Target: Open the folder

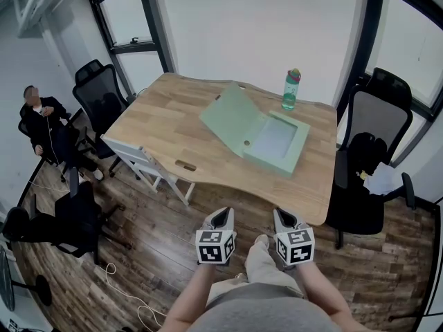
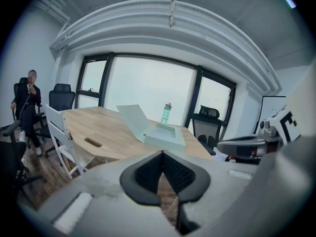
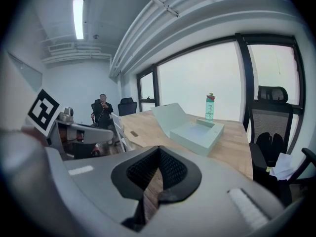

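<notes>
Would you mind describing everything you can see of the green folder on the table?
The folder is a pale green box file that looks like stiff card or plastic. It lies open on the wooden table, towards its right side. Its shallow tray sits flat, with a paler inside. The lid stands tilted up and back on the tray's left. A bottle stands just beyond it, apart. Only the table touches it.

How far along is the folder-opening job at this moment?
Done: the pale green box-style folder lies on the light wooden table with its lid raised open and the inside showing. In hand: nothing; the left tool and right tool are shut and empty, held short of the table's near edge. Left: nothing visible.
</notes>
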`<state>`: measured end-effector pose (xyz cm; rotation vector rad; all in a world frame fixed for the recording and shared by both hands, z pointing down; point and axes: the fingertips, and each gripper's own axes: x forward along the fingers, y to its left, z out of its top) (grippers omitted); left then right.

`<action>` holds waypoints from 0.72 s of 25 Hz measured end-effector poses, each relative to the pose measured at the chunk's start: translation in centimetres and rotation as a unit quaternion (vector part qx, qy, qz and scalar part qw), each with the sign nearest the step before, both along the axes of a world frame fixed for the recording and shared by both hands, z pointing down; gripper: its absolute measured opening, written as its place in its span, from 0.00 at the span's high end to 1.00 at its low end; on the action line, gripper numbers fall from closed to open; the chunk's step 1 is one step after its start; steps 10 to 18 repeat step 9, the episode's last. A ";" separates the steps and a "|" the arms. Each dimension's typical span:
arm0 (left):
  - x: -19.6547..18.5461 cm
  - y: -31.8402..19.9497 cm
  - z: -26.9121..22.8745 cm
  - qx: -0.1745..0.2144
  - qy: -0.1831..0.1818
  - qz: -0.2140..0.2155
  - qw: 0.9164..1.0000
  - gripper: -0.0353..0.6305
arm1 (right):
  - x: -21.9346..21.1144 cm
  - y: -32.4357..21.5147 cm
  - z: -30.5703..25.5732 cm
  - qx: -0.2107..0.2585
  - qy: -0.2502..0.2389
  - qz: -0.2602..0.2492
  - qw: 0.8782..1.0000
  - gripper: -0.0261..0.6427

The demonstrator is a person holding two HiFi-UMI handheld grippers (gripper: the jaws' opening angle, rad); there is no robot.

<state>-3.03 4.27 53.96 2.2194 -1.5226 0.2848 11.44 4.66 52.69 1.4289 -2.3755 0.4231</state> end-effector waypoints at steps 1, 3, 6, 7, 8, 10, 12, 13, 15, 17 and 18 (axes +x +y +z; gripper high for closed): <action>0.0 0.0 0.0 0.000 0.001 0.000 1.000 0.94 | 0.0 0.0 0.0 0.000 0.000 0.000 1.000 0.96; 0.0 0.0 0.0 -0.001 0.003 -0.002 1.000 0.94 | 0.0 0.0 0.1 -0.001 -0.001 -0.001 1.000 0.96; -0.1 -0.1 0.0 -0.003 0.004 -0.004 1.000 0.94 | -0.2 -0.1 0.1 -0.001 -0.001 -0.003 1.000 0.97; -0.2 -0.1 0.0 -0.003 0.004 -0.004 1.000 0.94 | -0.2 -0.1 0.1 -0.001 -0.001 -0.003 1.000 0.96; -0.2 -0.1 0.0 -0.003 0.005 -0.005 1.000 0.94 | -0.3 -0.1 0.0 -0.001 -0.001 -0.004 1.000 0.96; -0.3 -0.1 0.0 -0.003 0.005 -0.006 1.000 0.94 | -0.3 -0.1 0.0 -0.001 -0.001 -0.004 1.000 0.96; -0.3 -0.1 0.0 -0.003 0.005 -0.006 1.000 0.94 | -0.3 -0.1 0.0 -0.001 -0.001 -0.004 1.000 0.96; -0.3 -0.1 0.0 -0.003 0.005 -0.006 1.000 0.94 | -0.3 -0.1 0.0 -0.001 -0.001 -0.004 1.000 0.96; -0.3 -0.1 0.0 -0.003 0.005 -0.006 1.000 0.94 | -0.3 -0.1 0.0 -0.001 -0.001 -0.004 1.000 0.96; -0.3 -0.1 0.0 -0.003 0.005 -0.006 1.000 0.94 | -0.3 -0.1 0.0 -0.001 -0.001 -0.004 1.000 0.96; -0.3 -0.1 0.0 -0.003 0.005 -0.006 1.000 0.94 | -0.3 -0.1 0.0 -0.001 -0.001 -0.004 1.000 0.96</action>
